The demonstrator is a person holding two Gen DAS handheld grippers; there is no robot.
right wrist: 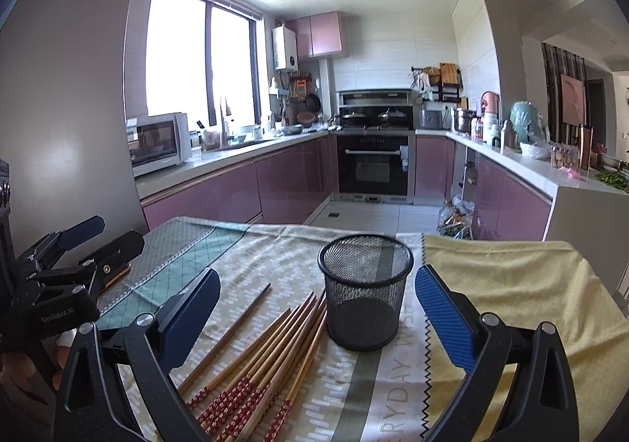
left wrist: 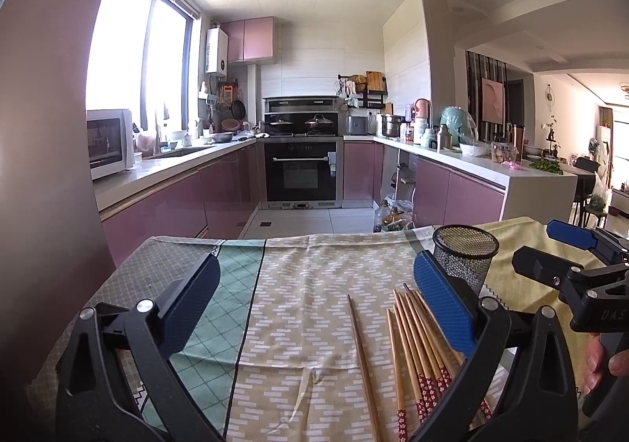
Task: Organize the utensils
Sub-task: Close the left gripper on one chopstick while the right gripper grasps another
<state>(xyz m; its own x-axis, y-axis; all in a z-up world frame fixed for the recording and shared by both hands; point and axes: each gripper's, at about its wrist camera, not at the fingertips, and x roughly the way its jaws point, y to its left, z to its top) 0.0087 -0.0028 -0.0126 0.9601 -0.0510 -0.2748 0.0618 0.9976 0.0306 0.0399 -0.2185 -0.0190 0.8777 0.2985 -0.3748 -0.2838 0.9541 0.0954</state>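
Note:
Several wooden chopsticks [right wrist: 271,343] with red flowered ends lie fanned on the patterned tablecloth [right wrist: 275,245], just left of an empty black mesh cup [right wrist: 363,292]. One chopstick [left wrist: 363,359] lies apart to the left of the bunch [left wrist: 418,343]. My left gripper [left wrist: 314,284] hovers open above the cloth, its right finger over the bunch, the mesh cup [left wrist: 466,257] beyond it. My right gripper [right wrist: 318,296] is open, with the cup standing between its fingers and a little ahead. Each gripper shows in the other's view: the right gripper [left wrist: 550,249], the left gripper [right wrist: 106,233].
The table's far edge [left wrist: 314,239] drops off to the kitchen floor. A yellow cloth [right wrist: 511,284] covers the table's right part. Pink cabinets, an oven [left wrist: 300,170] and cluttered counters stand beyond. A hand [left wrist: 601,359] holds the right gripper's handle.

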